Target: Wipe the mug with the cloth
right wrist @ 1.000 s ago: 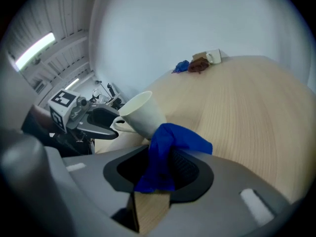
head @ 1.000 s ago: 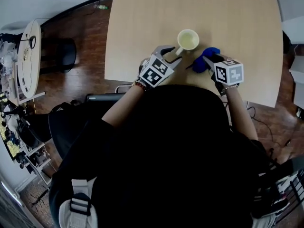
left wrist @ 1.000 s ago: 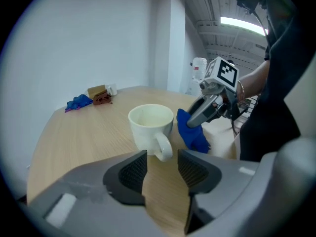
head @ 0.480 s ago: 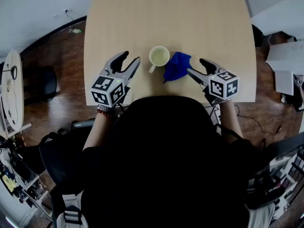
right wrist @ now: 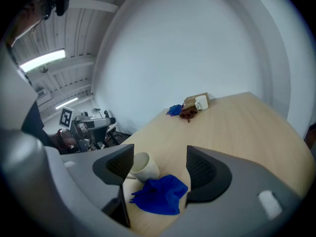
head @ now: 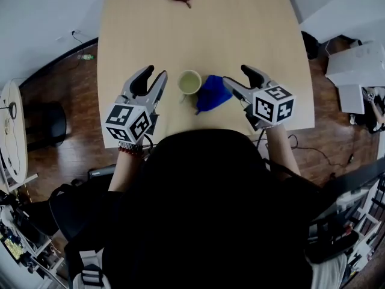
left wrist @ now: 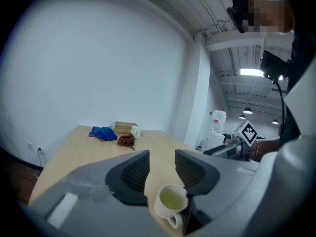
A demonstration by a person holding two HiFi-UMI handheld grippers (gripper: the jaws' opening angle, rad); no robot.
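Above the table, the left gripper, just closing a little, and right gripper, just opened wide, are open and empty; a rough grab could tip the mug

**Left gripper over the mug, jaws apart**

We see the left gripper with its jaws parted; they have just been closing a little, and nothing sits between the ribbed pads. Below them, on the light wooden table, stands the cream mug, upright, handle towards us, its right edge hidden behind the right-hand jaw. At the table's far end lie a blue cloth and a brown cloth, near a cardboard box and what looks like a small white cup. At the right we make out the right gripper with its marker cube.
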